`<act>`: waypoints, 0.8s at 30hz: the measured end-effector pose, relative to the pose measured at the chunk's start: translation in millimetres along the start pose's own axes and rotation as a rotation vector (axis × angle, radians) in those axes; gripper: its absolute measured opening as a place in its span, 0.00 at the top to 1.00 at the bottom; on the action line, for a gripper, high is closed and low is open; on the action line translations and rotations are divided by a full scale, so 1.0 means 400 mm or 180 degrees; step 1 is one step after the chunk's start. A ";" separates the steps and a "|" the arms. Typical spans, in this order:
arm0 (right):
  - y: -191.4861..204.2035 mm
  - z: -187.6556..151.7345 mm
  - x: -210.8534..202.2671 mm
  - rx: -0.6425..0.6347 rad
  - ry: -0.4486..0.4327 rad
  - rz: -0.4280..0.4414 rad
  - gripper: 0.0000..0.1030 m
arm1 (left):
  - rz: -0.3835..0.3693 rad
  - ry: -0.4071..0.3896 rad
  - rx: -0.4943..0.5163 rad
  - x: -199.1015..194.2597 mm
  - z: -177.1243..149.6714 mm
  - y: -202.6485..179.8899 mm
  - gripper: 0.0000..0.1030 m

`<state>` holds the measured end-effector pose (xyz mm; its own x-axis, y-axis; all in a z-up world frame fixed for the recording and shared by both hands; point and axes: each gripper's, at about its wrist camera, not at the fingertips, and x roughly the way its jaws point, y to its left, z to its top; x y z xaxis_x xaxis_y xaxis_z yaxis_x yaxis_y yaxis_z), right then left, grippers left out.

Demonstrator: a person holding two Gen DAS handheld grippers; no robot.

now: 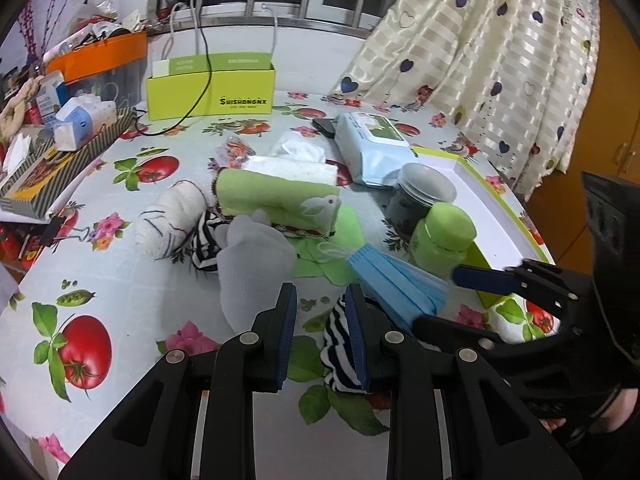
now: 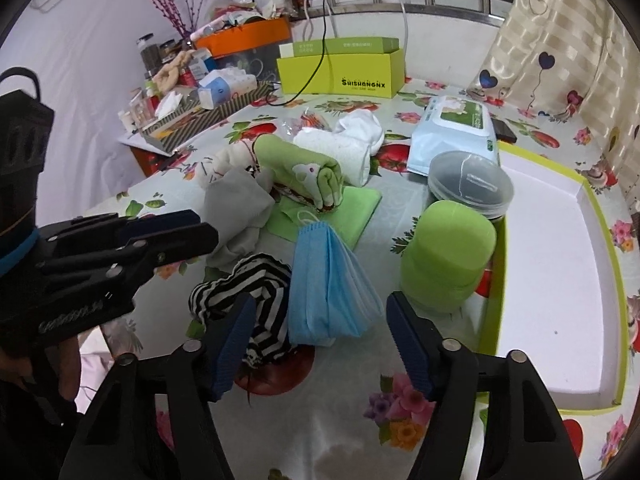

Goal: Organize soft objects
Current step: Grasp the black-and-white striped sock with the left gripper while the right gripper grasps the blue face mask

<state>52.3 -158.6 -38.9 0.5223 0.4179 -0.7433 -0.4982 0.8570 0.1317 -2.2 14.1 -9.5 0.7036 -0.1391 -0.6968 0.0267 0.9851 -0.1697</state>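
- The blue face masks (image 2: 328, 280) lie as a folded stack on the flowered tablecloth (image 2: 352, 420); every place below is given from this stack.
- The right gripper (image 2: 320, 344) hangs just in front of the stack with its jaws apart. The near end of the stack is between the blue pads (image 2: 408, 344), but they do not press on it.
- The left gripper (image 1: 320, 336) is to the left of the stack, its jaws partly apart and with only tablecloth between them. Its right finger stands against the striped sock (image 1: 340, 356), and I cannot tell if it really touches.
- This striped sock lies just left of the stack, touching its edge.
- A grey cloth (image 2: 236, 208) lies behind and left of the stack.
- The rolled green towel (image 2: 300, 168) lies behind the stack, on a flat green cloth (image 2: 352, 208).
- A rolled white towel (image 2: 340, 152) lies further behind, beside the green one.
- The green jar (image 2: 444, 256) stands just right of the stack.
- The white tray with green rim (image 2: 612, 264) lies further right, beyond the jar.
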 end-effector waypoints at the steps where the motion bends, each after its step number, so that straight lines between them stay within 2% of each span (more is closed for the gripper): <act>1: -0.003 0.002 0.008 0.0016 0.0008 0.0011 0.40 | -0.0012 0.0005 0.0016 0.001 -0.001 -0.001 0.75; 7: -0.017 0.009 0.047 0.0077 0.0067 0.0024 0.46 | -0.0100 0.0074 0.0092 0.015 -0.012 -0.007 0.75; 9: -0.022 0.008 0.060 0.0099 0.0104 0.0030 0.60 | -0.0128 0.0099 0.0114 0.021 -0.016 -0.010 0.74; 10: -0.025 0.008 0.064 0.0114 0.0121 0.0046 0.64 | -0.0145 0.0112 0.0128 0.024 -0.019 -0.012 0.73; 12: -0.030 0.004 0.070 0.0126 0.0145 0.0069 0.73 | -0.0195 0.0130 0.0140 0.030 -0.022 -0.013 0.61; 15: -0.033 0.001 0.067 0.0126 0.0132 0.0085 0.80 | -0.0228 0.0160 0.0164 0.039 -0.028 -0.017 0.58; 24: -0.043 -0.012 0.041 0.0150 0.0097 0.0036 0.83 | -0.0305 0.0360 0.0272 0.072 -0.050 -0.035 0.58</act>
<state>66.1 -167.9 -56.5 0.4952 0.4189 -0.7611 -0.4704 0.8658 0.1705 3.6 -5.7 -41.1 0.6106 -0.2385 -0.7552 0.1534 0.9711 -0.1827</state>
